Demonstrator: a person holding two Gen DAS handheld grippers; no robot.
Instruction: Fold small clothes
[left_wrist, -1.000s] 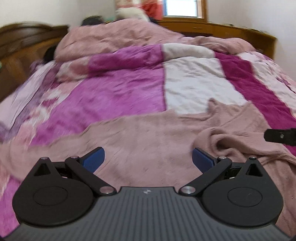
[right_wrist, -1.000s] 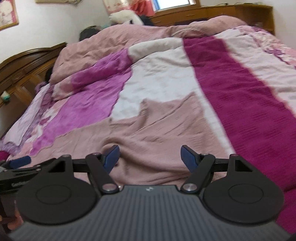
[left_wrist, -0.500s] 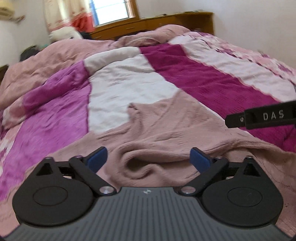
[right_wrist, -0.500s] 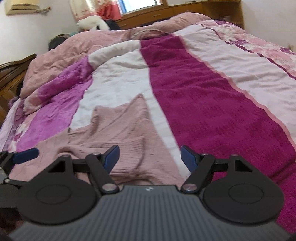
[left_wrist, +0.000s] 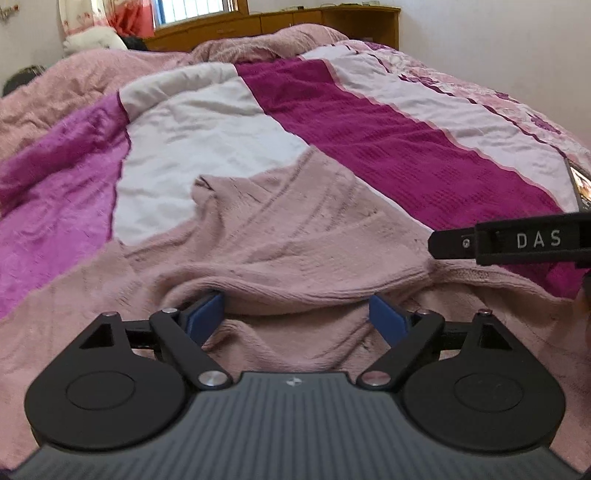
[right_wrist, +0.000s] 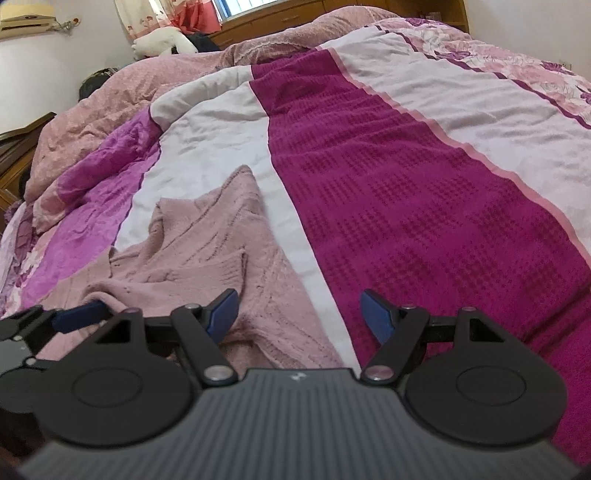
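A dusty-pink knitted sweater (left_wrist: 288, 236) lies spread and rumpled on the striped bedspread (left_wrist: 399, 155). My left gripper (left_wrist: 295, 317) is open, low over a raised fold of the sweater, its blue pads on either side of the fold. The sweater also shows in the right wrist view (right_wrist: 207, 251), at left. My right gripper (right_wrist: 299, 314) is open, over the sweater's right edge and the white stripe. A right finger shows in the left wrist view (left_wrist: 509, 243); a left finger shows in the right wrist view (right_wrist: 77, 317), touching the knit.
The bedspread (right_wrist: 388, 184) has magenta, white and purple stripes. A pink quilt (left_wrist: 74, 88) is bunched at the head of the bed. A wooden cabinet (left_wrist: 266, 22) and window stand behind it. A dark flat object (left_wrist: 580, 184) lies at the right bed edge.
Both grippers have swung to the right and come lower and closer to the sweater. My left gripper now straddles the raised fold. Both stay open.
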